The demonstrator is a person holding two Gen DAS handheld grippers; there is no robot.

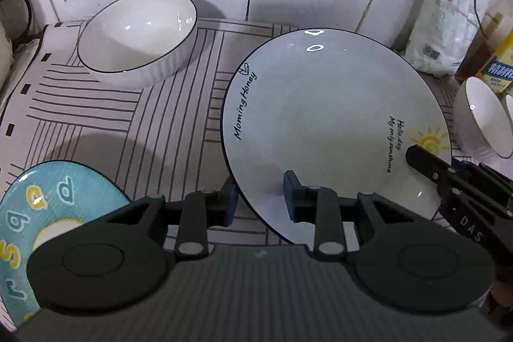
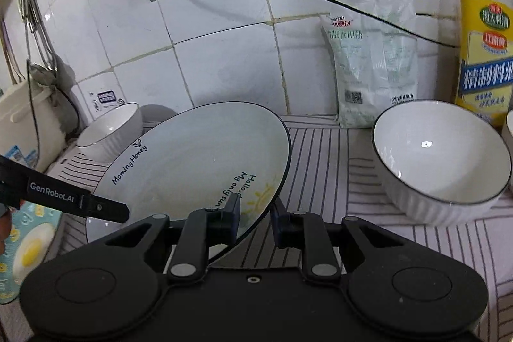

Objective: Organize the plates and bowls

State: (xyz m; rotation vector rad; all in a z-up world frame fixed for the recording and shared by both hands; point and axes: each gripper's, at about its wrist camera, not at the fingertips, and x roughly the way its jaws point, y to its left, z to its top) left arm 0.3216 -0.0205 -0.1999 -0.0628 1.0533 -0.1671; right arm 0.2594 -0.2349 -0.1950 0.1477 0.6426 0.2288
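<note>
plate [image 1: 333,124] with the sun drawing sits tilted on the striped counter [image 1: 179,117], and both my claws are at its near rim. my right claw [image 2: 255,218] has the rim between its fingers, not quite pinched yet i think. my left claw [image 1: 259,197] is open wide, one finger over the plate, one outside. the blue plate [image 1: 38,213] lies to the left, so i guess that way next.
</note>
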